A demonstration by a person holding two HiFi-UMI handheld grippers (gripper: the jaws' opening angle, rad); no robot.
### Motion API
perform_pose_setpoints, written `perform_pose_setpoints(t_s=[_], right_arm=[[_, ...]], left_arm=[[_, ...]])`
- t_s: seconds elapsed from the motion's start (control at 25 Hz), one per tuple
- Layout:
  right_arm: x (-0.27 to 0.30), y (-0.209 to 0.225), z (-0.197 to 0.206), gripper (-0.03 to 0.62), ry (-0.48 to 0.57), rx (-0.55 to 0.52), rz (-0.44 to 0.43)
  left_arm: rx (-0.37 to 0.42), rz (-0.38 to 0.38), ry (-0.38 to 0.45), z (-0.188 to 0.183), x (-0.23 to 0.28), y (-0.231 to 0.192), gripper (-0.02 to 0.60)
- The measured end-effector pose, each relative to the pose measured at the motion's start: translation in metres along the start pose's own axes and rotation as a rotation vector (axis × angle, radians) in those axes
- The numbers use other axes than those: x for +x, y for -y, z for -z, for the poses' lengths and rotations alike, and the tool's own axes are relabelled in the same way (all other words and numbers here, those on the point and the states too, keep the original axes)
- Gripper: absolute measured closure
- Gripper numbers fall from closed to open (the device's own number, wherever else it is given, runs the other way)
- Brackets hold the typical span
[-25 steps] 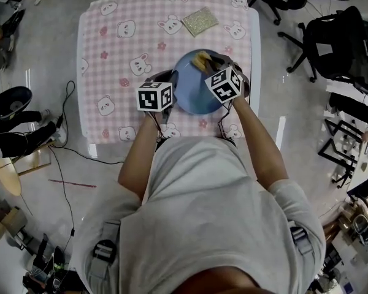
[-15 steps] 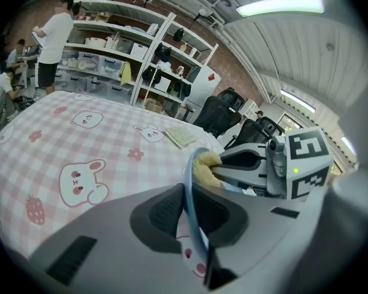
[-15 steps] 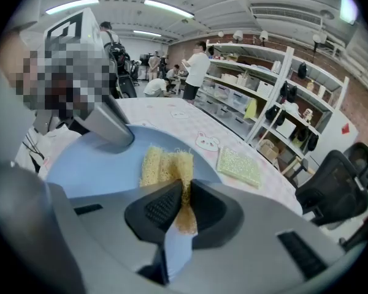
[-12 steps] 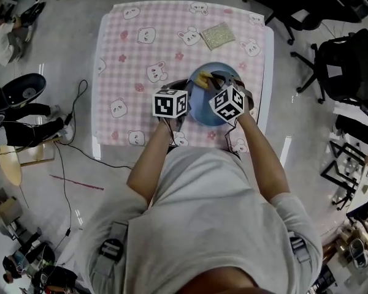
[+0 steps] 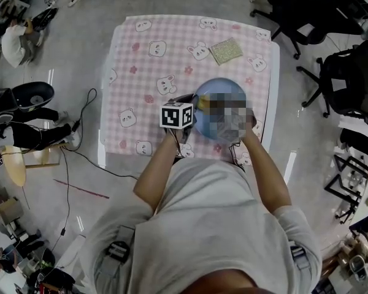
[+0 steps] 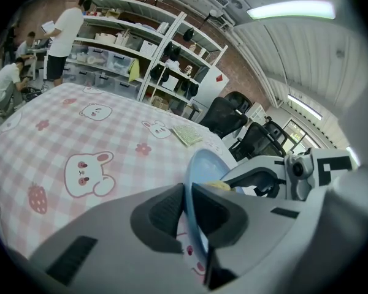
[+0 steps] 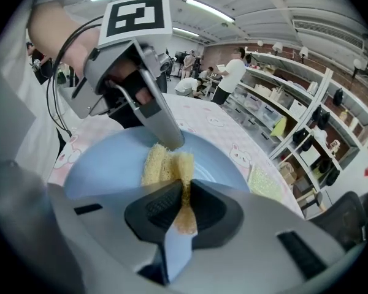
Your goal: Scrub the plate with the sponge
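Observation:
A light blue plate (image 5: 219,94) sits over the pink bear-print table (image 5: 147,66), tilted in the left gripper view. My left gripper (image 6: 185,210) is shut on the blue plate (image 6: 199,170) at its near-left rim; it shows in the head view as the left gripper (image 5: 185,106). A yellow sponge (image 7: 165,164) lies against the plate's (image 7: 104,164) inner face, with my right gripper (image 7: 183,208) shut on it. In the head view a mosaic patch hides most of the right gripper; a bit of the sponge (image 5: 203,103) shows at its left.
A second greenish sponge pad (image 5: 226,51) lies at the table's far right. Black office chairs (image 5: 349,72) stand to the right, shelves and people (image 6: 61,29) beyond the table. Cables (image 5: 80,158) trail on the floor at left.
The view has shifted, so table and grippers sit further right and lower in frame. Both grippers keep their holds on plate and sponge.

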State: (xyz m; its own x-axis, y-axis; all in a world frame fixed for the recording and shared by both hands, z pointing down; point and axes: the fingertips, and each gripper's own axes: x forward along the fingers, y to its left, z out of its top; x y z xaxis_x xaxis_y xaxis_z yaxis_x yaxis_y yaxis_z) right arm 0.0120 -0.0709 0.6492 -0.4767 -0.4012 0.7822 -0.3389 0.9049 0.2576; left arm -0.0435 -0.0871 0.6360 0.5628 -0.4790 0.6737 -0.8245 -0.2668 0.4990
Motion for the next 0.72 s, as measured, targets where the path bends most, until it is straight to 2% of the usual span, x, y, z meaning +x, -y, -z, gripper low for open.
perform_pose_setpoints(t_s=[0.36, 0.56, 0.72], right_arm=[[-0.006, -0.038, -0.001, 0.549, 0.001, -0.099, -0.096], [-0.013, -0.063, 0.006, 0.549, -0.008, -0.126, -0.197], [-0.020, -0.087, 0.020, 0.549, -0.051, -0.198, -0.270]], left_arm=[[0.000, -0.007, -0.005, -0.002, 0.004, -0.003, 0.537], [-0.008, -0.005, -0.008, -0.001, 0.006, -0.004, 0.537], [-0.007, -0.012, 0.000, -0.003, 0.002, -0.011, 0.537]])
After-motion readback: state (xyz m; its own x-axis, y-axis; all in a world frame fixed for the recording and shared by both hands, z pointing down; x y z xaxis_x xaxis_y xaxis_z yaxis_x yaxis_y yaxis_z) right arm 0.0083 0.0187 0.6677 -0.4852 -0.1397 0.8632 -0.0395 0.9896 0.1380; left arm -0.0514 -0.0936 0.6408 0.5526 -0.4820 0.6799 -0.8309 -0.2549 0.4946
